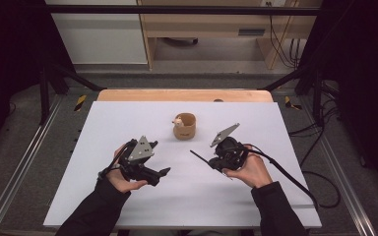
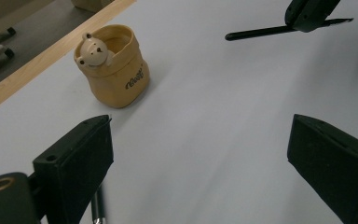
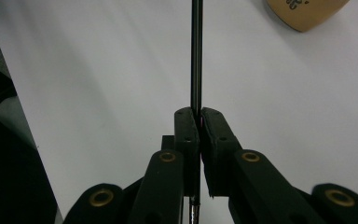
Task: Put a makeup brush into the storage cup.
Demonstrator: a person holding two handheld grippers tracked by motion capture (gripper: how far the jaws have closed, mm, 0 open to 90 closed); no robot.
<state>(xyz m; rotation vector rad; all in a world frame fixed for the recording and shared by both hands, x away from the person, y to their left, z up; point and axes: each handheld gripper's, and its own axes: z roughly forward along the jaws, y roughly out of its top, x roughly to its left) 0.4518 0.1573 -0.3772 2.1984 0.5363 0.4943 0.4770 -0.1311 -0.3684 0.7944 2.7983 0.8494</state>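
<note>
White surface (image 1: 128,123): broad sheet laid over a wooden top, carrying everything; both tools work over its near half.
Tan pot (image 1: 185,126): upright, mouth up, a small bear head on its rim; stands ahead of both tools, between their lines, well apart from each. In the left gripper view it lies ahead and to the left of the jaws (image 2: 114,67).
Right tool (image 1: 211,162): jaws pressed together on the black pen (image 1: 200,158), clamped near its tail; the shaft runs straight out from the tips (image 3: 196,51). Tip points toward the left tool, not toward the pot.
Left tool (image 1: 165,171): jaws wide, nothing between them; hangs just over the surface, facing the pot and the pen.
Progress: pen is picked up and held clear of the surface; judged about halfway if it belongs in the pot.
Left to do: swing the pen round to the pot, stand it over the mouth, let go.
In the way: nothing lies between pen and pot. Bear head narrows the opening on one side. Pot looks light and may tip if the pen strikes the rim.
Around: dark frame rails, cables on the floor, wooden furniture beyond the far edge.
</note>
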